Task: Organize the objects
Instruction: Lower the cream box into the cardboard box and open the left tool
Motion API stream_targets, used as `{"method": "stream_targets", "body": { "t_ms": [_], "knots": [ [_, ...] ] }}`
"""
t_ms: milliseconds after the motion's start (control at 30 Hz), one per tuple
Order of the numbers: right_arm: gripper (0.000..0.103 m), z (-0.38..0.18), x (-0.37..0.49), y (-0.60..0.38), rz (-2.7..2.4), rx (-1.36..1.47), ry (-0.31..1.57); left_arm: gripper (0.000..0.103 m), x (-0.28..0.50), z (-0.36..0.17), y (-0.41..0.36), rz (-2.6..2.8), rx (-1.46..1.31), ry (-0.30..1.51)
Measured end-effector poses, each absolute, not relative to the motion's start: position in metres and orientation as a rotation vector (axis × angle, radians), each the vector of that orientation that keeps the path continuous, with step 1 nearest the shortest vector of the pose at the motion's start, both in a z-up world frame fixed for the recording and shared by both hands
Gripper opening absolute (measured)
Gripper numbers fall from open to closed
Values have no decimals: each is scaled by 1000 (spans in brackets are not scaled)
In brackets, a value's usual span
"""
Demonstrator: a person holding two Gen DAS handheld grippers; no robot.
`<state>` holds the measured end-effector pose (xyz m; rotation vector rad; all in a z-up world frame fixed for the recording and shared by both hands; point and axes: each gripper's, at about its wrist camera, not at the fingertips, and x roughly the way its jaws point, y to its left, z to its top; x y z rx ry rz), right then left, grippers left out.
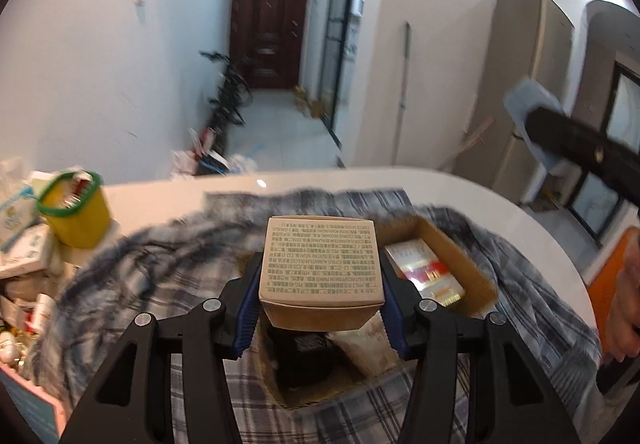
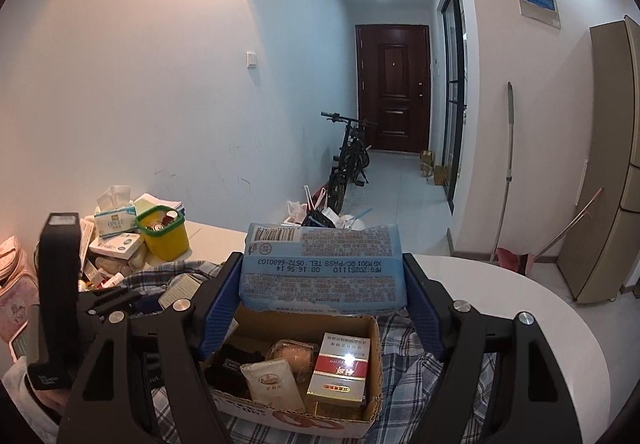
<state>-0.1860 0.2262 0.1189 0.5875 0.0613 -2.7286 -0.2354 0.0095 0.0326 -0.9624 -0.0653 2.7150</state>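
Left gripper (image 1: 320, 284) jaws clamped on beige carton (image 1: 320, 264), centre frame, over cardboard box (image 1: 460, 256). Right gripper (image 2: 320, 304) jaws closed on blue wipes pack (image 2: 324, 268). Judgement: lower each level into free space, release gently.

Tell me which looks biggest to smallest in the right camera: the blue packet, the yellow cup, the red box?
1. Blue packet, though it is nearest the camera.
2. and 3. Red box and yellow cup look alike; unsure.

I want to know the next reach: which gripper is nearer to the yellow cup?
Left. The left gripper with its box is beside the yellow cup; the right gripper is farther right, over the carton.
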Motion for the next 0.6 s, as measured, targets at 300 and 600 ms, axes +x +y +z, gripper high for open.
{"method": "stream_targets", "body": {
  "t_ms": [300,600],
  "knots": [
    [74,103,-207,227,-2726,679,79,54,-251,-1,16,2642,-1083,-57],
    [74,95,-221,238,-2727,736,6,86,-246,14,11,2772,-977,-49]
  ]
}}
